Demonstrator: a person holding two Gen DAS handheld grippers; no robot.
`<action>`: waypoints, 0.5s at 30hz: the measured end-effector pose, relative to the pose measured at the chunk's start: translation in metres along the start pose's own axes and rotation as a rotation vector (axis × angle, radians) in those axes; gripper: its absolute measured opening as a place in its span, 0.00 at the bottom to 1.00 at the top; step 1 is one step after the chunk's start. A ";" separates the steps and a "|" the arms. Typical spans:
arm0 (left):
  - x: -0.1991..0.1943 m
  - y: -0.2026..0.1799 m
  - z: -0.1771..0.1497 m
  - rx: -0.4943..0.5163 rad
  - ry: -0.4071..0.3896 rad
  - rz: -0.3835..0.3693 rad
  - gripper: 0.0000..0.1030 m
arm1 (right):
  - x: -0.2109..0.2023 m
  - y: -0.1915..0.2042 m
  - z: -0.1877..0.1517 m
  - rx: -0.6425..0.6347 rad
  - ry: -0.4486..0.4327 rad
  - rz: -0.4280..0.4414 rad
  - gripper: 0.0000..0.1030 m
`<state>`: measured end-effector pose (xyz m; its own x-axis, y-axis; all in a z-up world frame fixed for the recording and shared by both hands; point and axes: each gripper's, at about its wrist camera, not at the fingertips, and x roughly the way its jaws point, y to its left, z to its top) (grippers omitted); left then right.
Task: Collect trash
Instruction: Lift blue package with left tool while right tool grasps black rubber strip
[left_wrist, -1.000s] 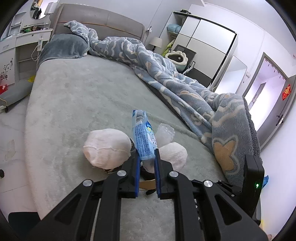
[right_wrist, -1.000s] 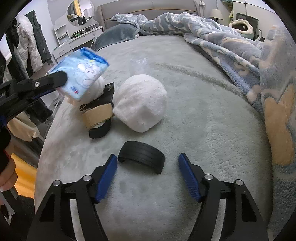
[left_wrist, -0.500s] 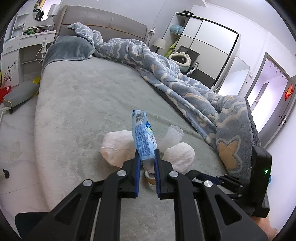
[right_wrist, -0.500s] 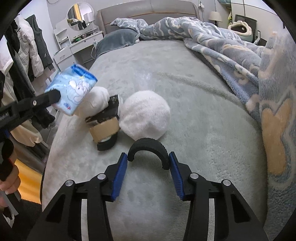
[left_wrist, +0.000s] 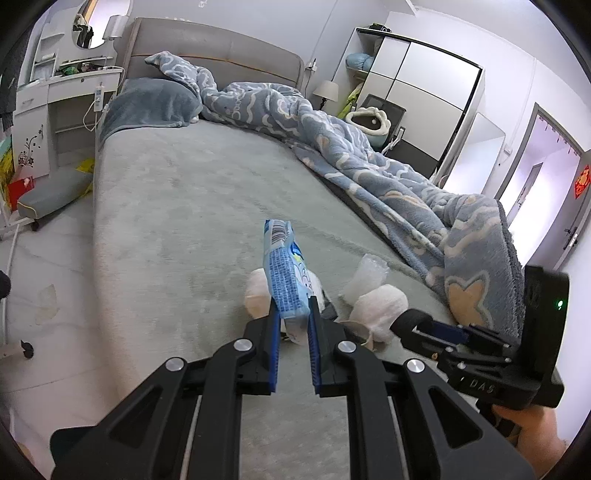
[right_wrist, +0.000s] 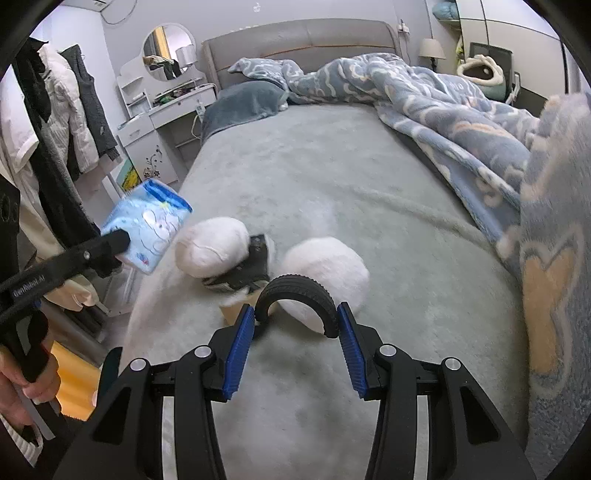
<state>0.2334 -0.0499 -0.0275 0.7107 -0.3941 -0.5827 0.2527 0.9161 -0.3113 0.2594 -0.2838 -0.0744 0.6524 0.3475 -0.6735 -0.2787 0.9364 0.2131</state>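
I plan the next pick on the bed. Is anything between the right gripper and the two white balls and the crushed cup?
Yes: the right gripper is shut on a black rubber arc, so its jaws are full. The white balls lie just beyond.

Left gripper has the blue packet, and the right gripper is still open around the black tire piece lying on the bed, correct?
Not quite. The right gripper is shut on the black tire piece, as the right wrist view shows. The left gripper does hold the blue packet.
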 end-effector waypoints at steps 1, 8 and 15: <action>-0.002 0.002 0.000 0.002 0.000 0.004 0.14 | 0.000 0.002 0.001 -0.003 -0.004 0.002 0.45; -0.014 0.010 -0.002 0.038 0.003 0.033 0.14 | 0.000 0.025 0.013 -0.033 -0.035 0.031 0.45; -0.026 0.019 -0.007 0.107 0.026 0.068 0.14 | 0.010 0.052 0.021 -0.062 -0.035 0.065 0.45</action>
<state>0.2151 -0.0231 -0.0230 0.7120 -0.3309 -0.6193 0.2738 0.9430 -0.1890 0.2659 -0.2303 -0.0555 0.6554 0.4100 -0.6343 -0.3639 0.9073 0.2105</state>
